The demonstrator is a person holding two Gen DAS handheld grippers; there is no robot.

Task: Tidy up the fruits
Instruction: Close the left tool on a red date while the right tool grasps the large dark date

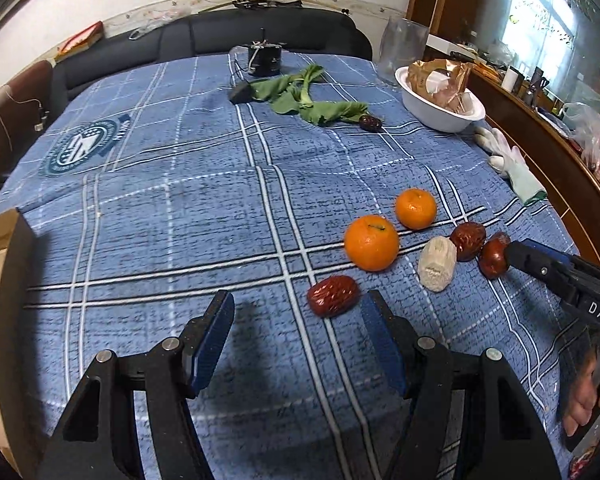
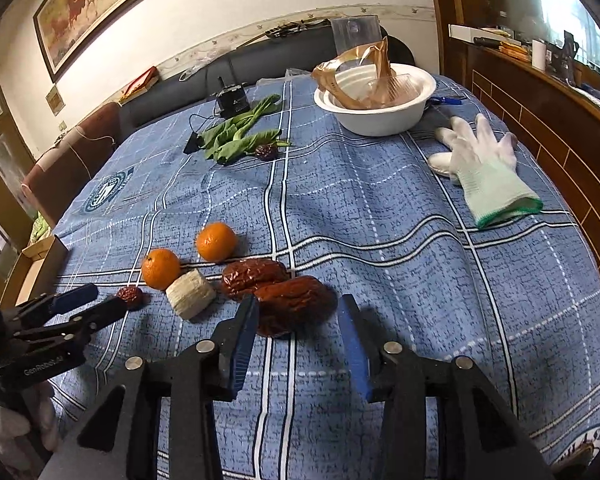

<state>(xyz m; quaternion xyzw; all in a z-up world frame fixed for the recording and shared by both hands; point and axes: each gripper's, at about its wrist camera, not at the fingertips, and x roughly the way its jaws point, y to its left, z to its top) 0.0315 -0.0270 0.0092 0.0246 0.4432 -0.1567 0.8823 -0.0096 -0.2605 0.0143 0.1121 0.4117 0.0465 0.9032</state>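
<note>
On the blue plaid tablecloth lie two oranges (image 1: 371, 243) (image 1: 415, 208), three red dates (image 1: 333, 295) (image 1: 467, 240) (image 1: 494, 258) and a pale corn-cob piece (image 1: 438, 264). My left gripper (image 1: 298, 312) is open, with the nearest date just ahead of its right finger. My right gripper (image 2: 298, 316) is open, its fingers on either side of the near end of a large date (image 2: 294, 310); a second date (image 2: 254, 278) lies behind it. The oranges (image 2: 161, 269) (image 2: 216, 241), the cob (image 2: 190, 294) and the third date (image 2: 130, 296) show to the left.
A fourth date (image 1: 370, 123) lies by green leaves (image 1: 308, 98) at the far side. A white bowl (image 2: 374, 118) holds a brown bag. White gloves (image 2: 482, 164) lie at the right. A black device (image 1: 265, 60) stands far back. A cardboard box (image 2: 36, 268) sits at the left edge.
</note>
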